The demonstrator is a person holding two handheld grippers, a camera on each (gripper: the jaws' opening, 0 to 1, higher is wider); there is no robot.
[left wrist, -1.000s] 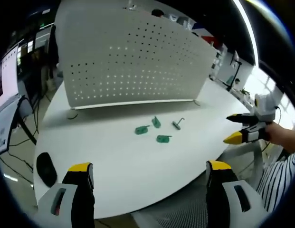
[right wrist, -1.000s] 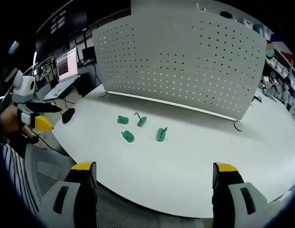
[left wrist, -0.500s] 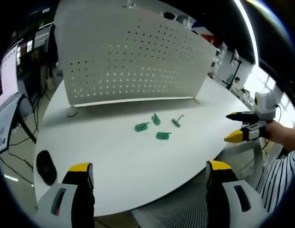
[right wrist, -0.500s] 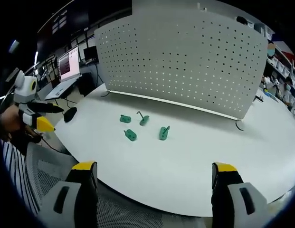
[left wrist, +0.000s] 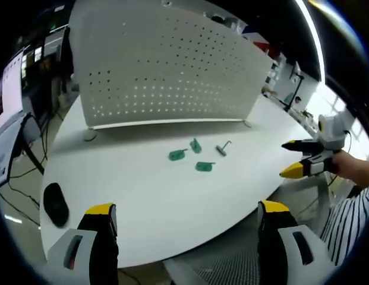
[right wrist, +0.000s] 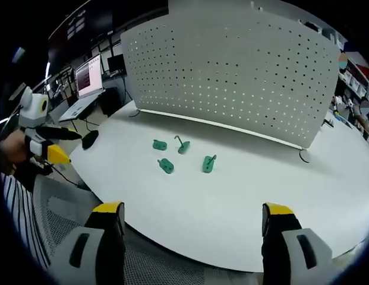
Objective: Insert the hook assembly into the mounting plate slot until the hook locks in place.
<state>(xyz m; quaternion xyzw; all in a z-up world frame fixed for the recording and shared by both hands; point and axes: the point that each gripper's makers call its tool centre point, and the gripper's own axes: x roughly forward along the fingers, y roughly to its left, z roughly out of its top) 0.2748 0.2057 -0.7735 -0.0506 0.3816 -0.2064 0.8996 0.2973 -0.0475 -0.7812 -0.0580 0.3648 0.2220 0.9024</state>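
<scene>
Both grippers held back from the white table (left wrist: 142, 196), fingers spread wide and empty.
4 small green hook parts (right wrist: 183, 155) are seen clustered mid-table, before the perforated panel (right wrist: 232, 65).

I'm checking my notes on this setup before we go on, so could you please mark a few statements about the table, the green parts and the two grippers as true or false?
1. Both grippers are open and hold nothing. True: the left gripper and the right gripper have their jaws wide apart, with nothing between them.
2. The green parts hang on the perforated panel. False: they lie on the white table in front of it.
3. A black mouse lies near the table's edge. True.
4. The right gripper touches a green part. False: it is held off the table, well short of the parts.
5. The panel stands upright on the table. True.
</scene>
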